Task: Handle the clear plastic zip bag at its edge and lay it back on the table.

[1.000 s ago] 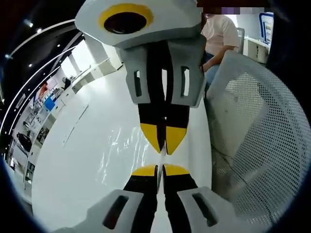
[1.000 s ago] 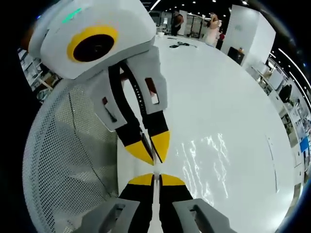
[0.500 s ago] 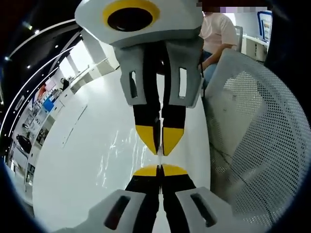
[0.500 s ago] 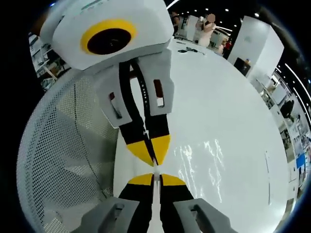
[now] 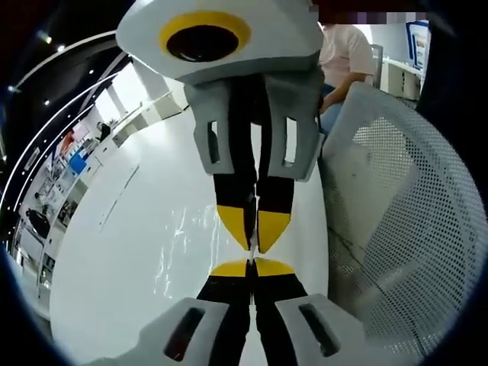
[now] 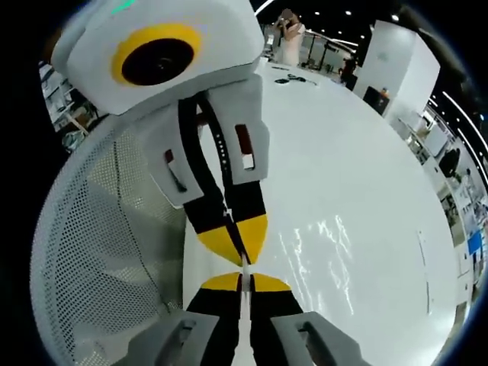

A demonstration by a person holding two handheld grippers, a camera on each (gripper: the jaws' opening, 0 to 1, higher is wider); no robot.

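Observation:
The clear plastic zip bag [image 5: 183, 248] shows as faint shiny creases over the white table [image 5: 114, 229]. Its thin edge runs between the two grippers, which face each other tip to tip. My left gripper [image 5: 252, 268] rises from the bottom of the left gripper view, shut on that edge. Opposite it, the right gripper [image 5: 254, 238] comes down from above, also shut on the edge. In the right gripper view, my right gripper [image 6: 244, 282] pinches the edge, the left gripper [image 6: 242, 245] meets it from above, and the bag [image 6: 324, 248] glints to the right.
A white mesh chair back [image 5: 389, 229] stands close beside the grippers, on the left in the right gripper view [image 6: 99, 252]. A seated person in a pink shirt [image 5: 345, 52] is behind it. Small dark items [image 6: 293, 76] lie at the table's far end.
Both grippers stay shut on the bag's edge. Their tips have drawn slightly closer together, and both views have shifted a little with the hands.

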